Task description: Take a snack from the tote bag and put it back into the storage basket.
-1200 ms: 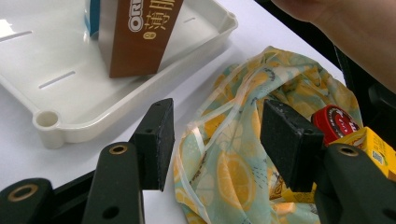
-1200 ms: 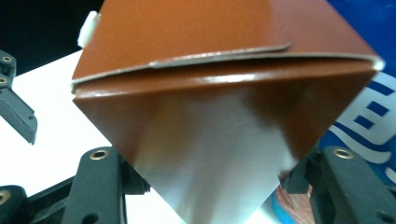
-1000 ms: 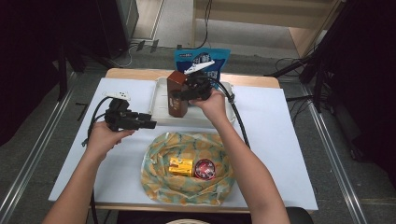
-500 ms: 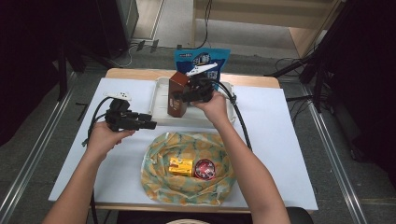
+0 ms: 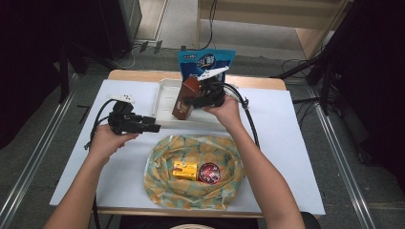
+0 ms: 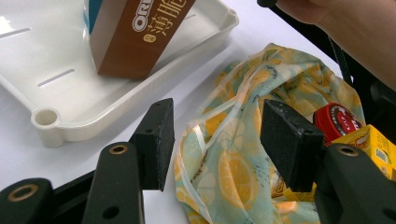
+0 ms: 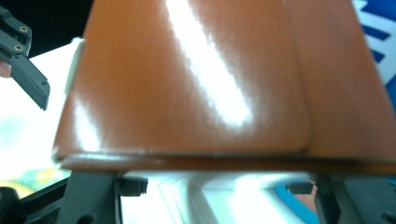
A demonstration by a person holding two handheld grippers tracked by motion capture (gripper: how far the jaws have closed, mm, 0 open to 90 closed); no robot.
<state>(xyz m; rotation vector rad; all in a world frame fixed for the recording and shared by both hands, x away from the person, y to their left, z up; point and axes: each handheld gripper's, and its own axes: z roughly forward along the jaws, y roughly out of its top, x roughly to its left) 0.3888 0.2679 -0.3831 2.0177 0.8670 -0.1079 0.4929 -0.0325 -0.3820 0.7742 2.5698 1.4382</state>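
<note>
At the upper centre of the high view, the right gripper [image 5: 195, 98] is at the brown biscuit box [image 5: 185, 98], which stands tilted in the white tray [image 5: 165, 93], its lower end on the tray floor. Its jaws have just been opening with the box between them; in the right gripper view the box's glossy brown face [image 7: 196, 84] spans nearly the whole frame above the 2 jaws, and whether the pads press on it I cannot tell. At the left of the high view, the left gripper [image 5: 154, 126] hangs over the white table [image 5: 291, 143], its jaws spread wide and gripping nothing. In the left gripper view its 2 black pads [image 6: 156, 140] frame the rim of a lemon-print cloth bag [image 6: 233, 163], which holds a red round tin [image 6: 340, 122] and a yellow carton [image 6: 379, 145].
</note>
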